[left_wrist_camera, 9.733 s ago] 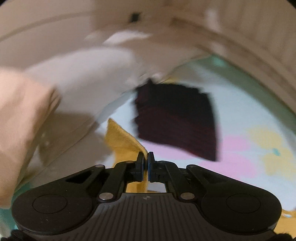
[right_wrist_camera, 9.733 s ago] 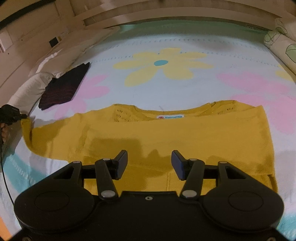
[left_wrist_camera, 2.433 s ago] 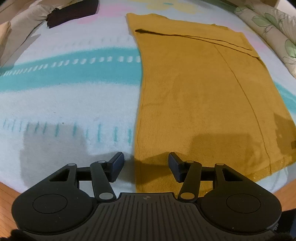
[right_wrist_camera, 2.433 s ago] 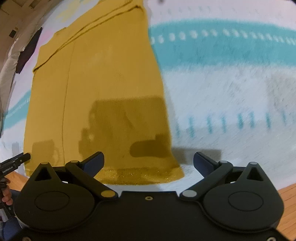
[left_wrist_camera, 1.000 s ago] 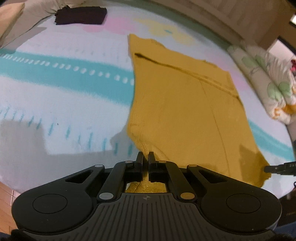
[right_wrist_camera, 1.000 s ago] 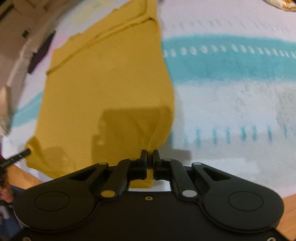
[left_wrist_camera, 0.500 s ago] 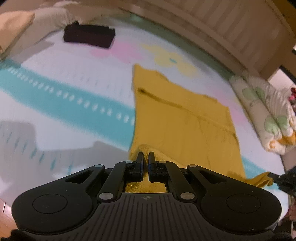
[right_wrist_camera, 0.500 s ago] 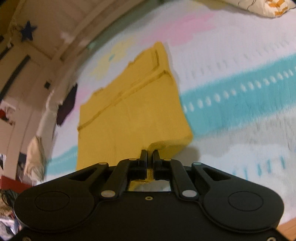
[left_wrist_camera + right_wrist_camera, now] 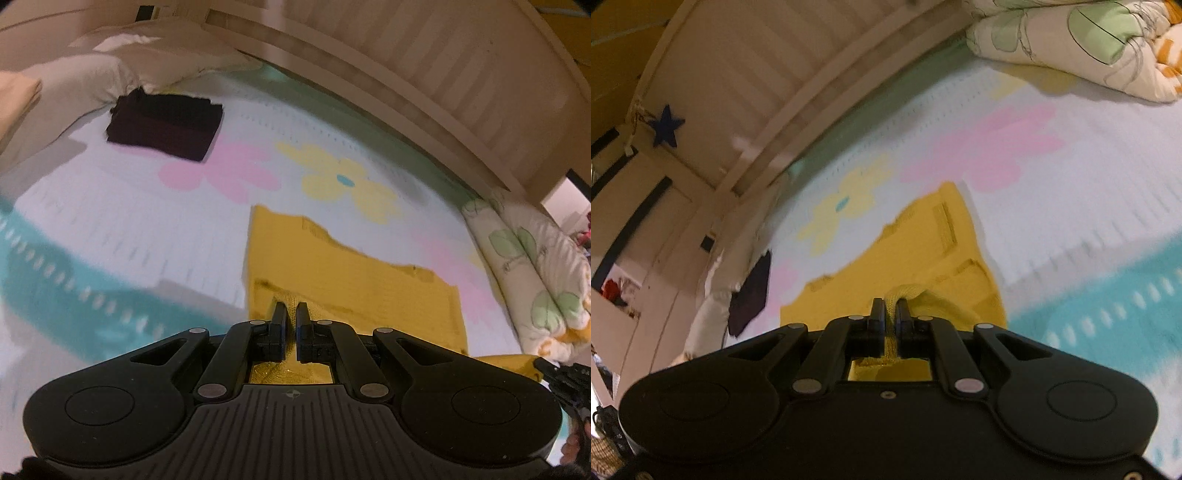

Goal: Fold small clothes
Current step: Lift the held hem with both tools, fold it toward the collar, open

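A yellow knit sweater (image 9: 351, 273) lies on the flowered bedspread (image 9: 147, 221), its sleeves folded in. My left gripper (image 9: 290, 314) is shut on the sweater's bottom hem at one corner and holds it lifted over the body. My right gripper (image 9: 891, 309) is shut on the other hem corner of the sweater (image 9: 916, 251), also lifted toward the collar end. The right gripper's tip (image 9: 554, 373) shows at the lower right of the left wrist view. The part of the sweater under the grippers is hidden.
A folded dark garment (image 9: 166, 125) lies at the far left of the bed by white pillows (image 9: 92, 74); it also shows in the right wrist view (image 9: 750, 295). A rolled floral quilt (image 9: 535, 273) lies along the right side. A slatted headboard (image 9: 406, 74) runs behind.
Both grippers closed on the sweater's bottom hem corners and have carried the hem up and forward over the body toward the collar. The visible flat part of the sweater has grown shorter.
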`<state>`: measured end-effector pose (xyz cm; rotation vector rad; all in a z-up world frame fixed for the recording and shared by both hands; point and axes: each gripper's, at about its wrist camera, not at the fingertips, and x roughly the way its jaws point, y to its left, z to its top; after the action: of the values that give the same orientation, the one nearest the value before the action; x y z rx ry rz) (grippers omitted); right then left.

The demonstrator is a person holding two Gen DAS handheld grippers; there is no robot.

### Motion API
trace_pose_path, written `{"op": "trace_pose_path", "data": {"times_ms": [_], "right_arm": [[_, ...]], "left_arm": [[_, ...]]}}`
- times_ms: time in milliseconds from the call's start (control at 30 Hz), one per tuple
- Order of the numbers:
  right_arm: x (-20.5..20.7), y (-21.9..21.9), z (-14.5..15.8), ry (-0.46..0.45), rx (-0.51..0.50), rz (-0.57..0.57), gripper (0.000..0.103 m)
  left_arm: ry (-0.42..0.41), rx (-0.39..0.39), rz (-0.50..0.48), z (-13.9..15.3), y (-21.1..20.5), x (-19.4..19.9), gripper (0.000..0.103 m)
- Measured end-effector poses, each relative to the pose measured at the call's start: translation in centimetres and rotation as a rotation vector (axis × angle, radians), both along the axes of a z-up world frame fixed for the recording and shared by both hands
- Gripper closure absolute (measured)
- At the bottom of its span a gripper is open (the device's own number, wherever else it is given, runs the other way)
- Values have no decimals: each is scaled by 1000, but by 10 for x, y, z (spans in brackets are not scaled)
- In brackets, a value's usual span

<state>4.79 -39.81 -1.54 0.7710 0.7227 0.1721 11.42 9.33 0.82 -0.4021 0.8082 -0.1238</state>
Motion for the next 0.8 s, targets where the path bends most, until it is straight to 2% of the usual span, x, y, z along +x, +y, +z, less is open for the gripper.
{"op": "trace_pose_path", "data": {"times_ms": [200, 433, 800], "right_arm": [[46, -4, -8, -14, 0, -33, 91], [102, -3, -19, -13, 0, -52, 91], [162, 1, -64, 60, 13, -104, 91]], "left_arm": [[-8, 12, 19, 0, -2, 41, 99], [13, 16, 58, -14, -5, 92, 99], [98, 68, 81, -69, -19, 152, 98]]}}
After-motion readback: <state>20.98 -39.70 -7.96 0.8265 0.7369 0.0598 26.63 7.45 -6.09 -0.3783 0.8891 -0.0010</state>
